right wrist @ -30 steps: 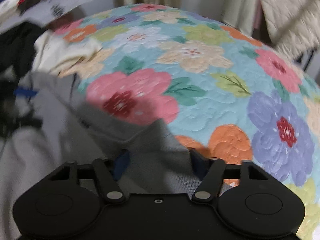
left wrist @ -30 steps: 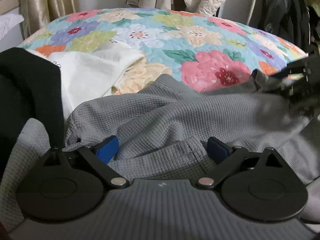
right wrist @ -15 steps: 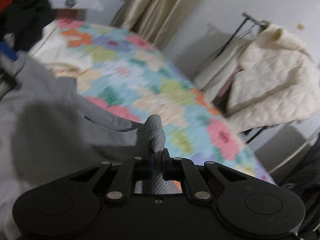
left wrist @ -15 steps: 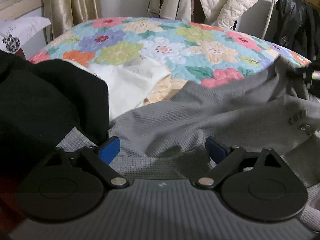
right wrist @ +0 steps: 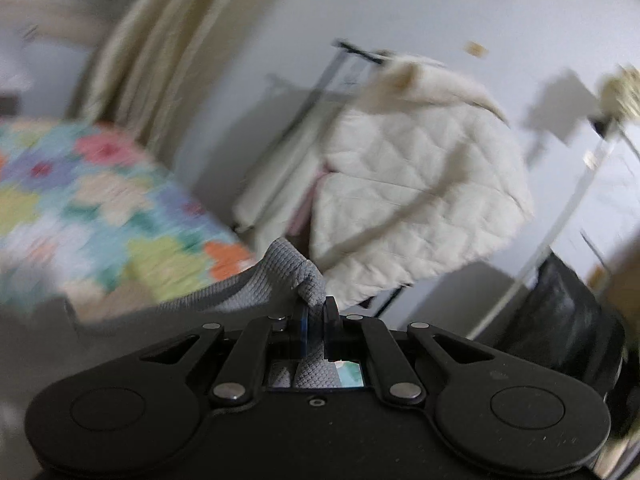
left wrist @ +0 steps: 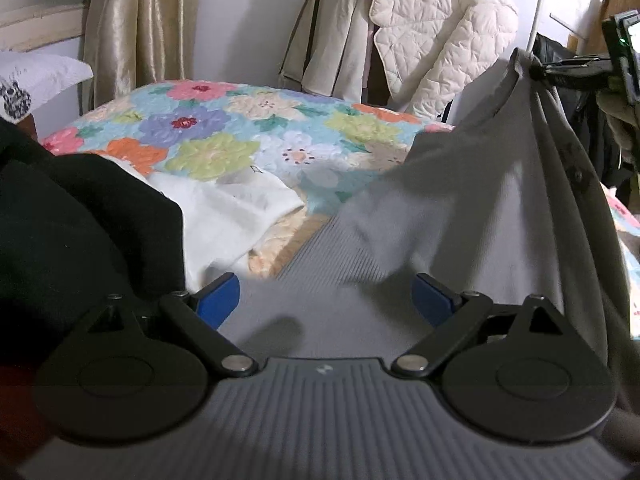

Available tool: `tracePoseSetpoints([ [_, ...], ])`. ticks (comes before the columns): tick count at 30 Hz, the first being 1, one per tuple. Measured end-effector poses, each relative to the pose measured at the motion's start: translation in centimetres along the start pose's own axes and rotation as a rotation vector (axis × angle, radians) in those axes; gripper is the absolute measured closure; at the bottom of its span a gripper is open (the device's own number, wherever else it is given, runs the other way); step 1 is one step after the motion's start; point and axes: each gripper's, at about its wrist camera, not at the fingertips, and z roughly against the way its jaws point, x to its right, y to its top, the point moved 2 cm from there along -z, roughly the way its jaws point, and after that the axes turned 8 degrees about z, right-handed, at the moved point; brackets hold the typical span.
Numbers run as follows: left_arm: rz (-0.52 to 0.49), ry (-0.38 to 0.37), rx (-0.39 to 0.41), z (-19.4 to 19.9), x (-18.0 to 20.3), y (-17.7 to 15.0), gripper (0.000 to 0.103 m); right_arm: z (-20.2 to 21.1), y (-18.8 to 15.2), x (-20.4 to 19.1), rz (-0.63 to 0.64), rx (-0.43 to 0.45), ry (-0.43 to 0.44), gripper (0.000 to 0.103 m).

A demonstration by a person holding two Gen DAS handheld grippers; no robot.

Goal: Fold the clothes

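No fold shows yet: the right gripper (right wrist: 315, 322), clamped on the grey shirt (left wrist: 472, 208), lifts one corner above the floral bedspread (left wrist: 256, 132), while the left gripper (left wrist: 326, 298) gapes apart under its hem.

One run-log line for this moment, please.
right gripper: shut on grey top, lifted | left gripper: open, cloth between fingers | bed: below
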Motion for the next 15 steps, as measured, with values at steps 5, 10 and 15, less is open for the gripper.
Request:
tracePoseSetpoints([
  [5, 0.086, -0.067, -0.044, -1.1, -0.2, -0.8, 0.008, -4.4, -3.4, 0.6, -0.229, -0.183, 0.118, 0.071],
  [10, 0.127, -0.068, -0.151, -3.1, -0.3, -2.3, 0.008, -1.5, -7.2, -1.7, -0.419, -0.239, 0.281, 0.058],
  [15, 0.182, -0.059, -0.193, -3.9, -0.6, -3.0, 0.007, 5.8, -8.8, -7.3, -0.422, -0.238, 0.611, 0.052],
])
